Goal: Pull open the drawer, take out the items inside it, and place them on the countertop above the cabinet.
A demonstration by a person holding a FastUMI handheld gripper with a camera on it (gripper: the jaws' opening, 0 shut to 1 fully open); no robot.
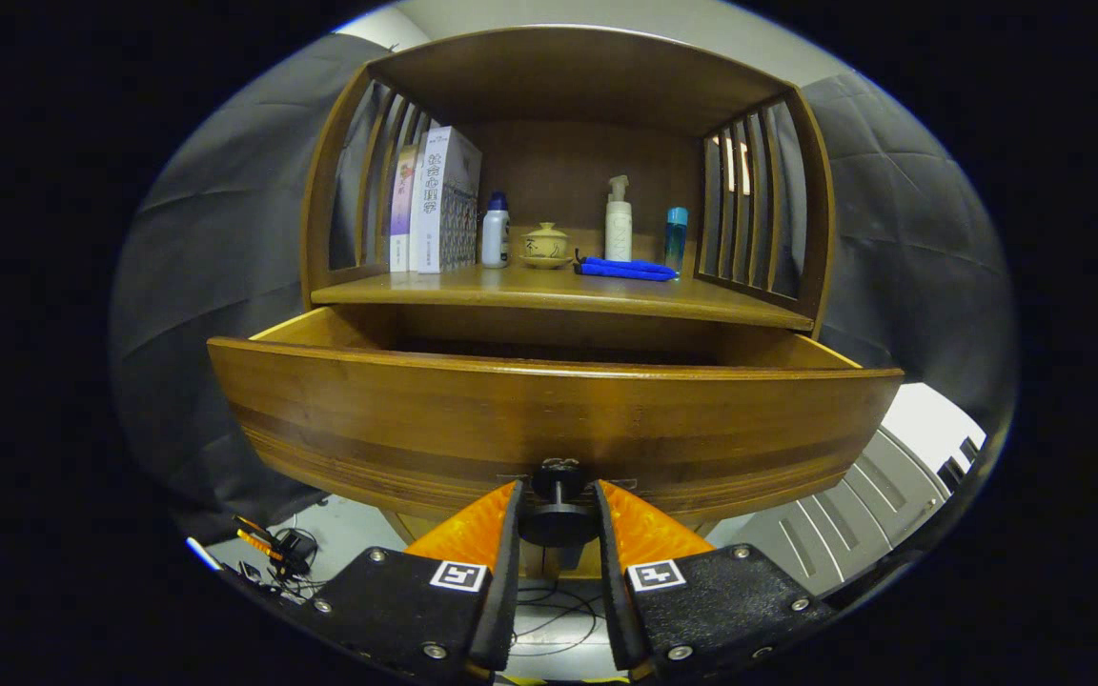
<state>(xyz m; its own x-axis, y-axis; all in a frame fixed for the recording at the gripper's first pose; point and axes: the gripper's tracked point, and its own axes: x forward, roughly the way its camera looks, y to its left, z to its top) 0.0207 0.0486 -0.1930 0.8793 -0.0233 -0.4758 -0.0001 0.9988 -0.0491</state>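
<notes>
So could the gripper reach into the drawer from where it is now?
Probably not yet. The gripper sits low, its fingers on either side of the knob, with the drawer front rising ahead. It would have to let go and come over the top.

drawer (549, 419) showing warm brown with darker bands | gripper (559, 510) gripping black knob (559, 519) | countertop (559, 291) at 12 o'clock carrying white and lilac books (435, 200), white bottle (496, 233) wearing blue cap, beige lidded bowl (545, 245), blue cloth (625, 270), clear blue bottle (676, 238)
</notes>
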